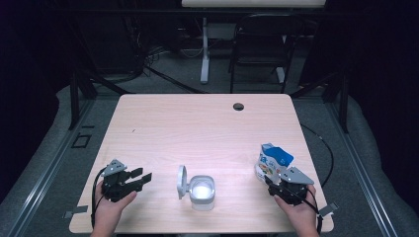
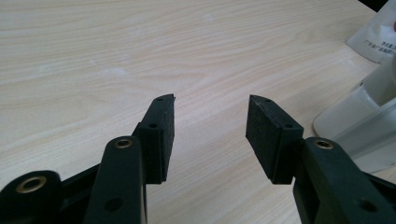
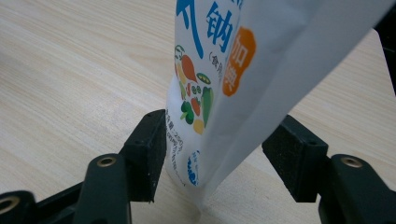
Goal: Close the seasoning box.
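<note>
The salt bag [image 1: 272, 164] stands upright at the table's [image 1: 197, 123] near right between the right gripper's [image 1: 274, 183] spread jaws, one pad seemingly touching, while the left gripper [image 1: 141, 178], jaws apart and empty, points toward the open white container [image 1: 201, 191]

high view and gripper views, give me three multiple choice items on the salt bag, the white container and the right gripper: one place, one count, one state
1. Where does the bag stand?
A. near the table's right edge
B. beside the cable hole
C. inside the container

2. How many grippers are on the table?
A. one
B. two
C. three

3. How is the white container?
A. lid shut
B. lid flipped open
C. lying on its side

Answers:
1 A, it stands at the right, between the jaws of the right gripper, with a gap at one pad.
2 B, that one and the left gripper.
3 B, its lid stands up at its left side.
</note>
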`<state>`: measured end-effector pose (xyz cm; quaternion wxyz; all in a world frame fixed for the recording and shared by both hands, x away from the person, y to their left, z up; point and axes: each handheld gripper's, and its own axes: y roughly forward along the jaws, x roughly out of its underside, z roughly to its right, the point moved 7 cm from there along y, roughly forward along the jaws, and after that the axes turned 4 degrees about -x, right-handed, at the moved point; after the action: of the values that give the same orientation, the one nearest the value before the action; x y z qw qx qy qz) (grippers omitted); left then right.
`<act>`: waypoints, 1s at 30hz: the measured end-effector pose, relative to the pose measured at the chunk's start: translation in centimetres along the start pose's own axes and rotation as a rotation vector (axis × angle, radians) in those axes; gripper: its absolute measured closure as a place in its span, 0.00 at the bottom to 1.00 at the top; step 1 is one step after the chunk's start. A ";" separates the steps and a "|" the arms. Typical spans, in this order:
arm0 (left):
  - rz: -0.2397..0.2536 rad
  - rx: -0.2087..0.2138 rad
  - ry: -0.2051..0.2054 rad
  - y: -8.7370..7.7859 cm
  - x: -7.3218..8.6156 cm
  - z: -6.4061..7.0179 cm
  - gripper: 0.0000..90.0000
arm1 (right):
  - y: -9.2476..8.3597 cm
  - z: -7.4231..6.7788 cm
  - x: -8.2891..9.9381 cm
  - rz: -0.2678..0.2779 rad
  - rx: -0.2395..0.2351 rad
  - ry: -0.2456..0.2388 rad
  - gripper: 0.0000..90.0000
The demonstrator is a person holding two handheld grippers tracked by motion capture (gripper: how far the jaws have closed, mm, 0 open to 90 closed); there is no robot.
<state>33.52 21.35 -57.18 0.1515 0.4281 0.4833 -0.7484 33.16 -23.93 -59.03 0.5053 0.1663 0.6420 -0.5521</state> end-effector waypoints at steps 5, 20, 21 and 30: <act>0.007 0.009 0.015 0.0 -0.4 0.6 0.60 | -0.1 0.2 0.2 -0.011 0.001 -0.004 0.44; 0.023 0.074 0.096 -1.2 -1.9 3.6 0.71 | -0.1 -0.3 0.2 -0.013 0.000 -0.003 0.43; 0.025 0.079 0.101 -1.3 -2.0 3.8 0.74 | -0.1 -0.3 0.2 -0.013 0.000 -0.003 0.43; 0.034 0.121 0.168 -2.1 -2.7 6.1 1.00 | 0.0 -0.5 0.2 -0.019 -0.001 -0.006 0.43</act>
<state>30.74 16.71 -52.82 0.0971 0.5061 0.4408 -0.7350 32.85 -23.60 -59.26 0.5021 0.1581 0.6424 -0.5569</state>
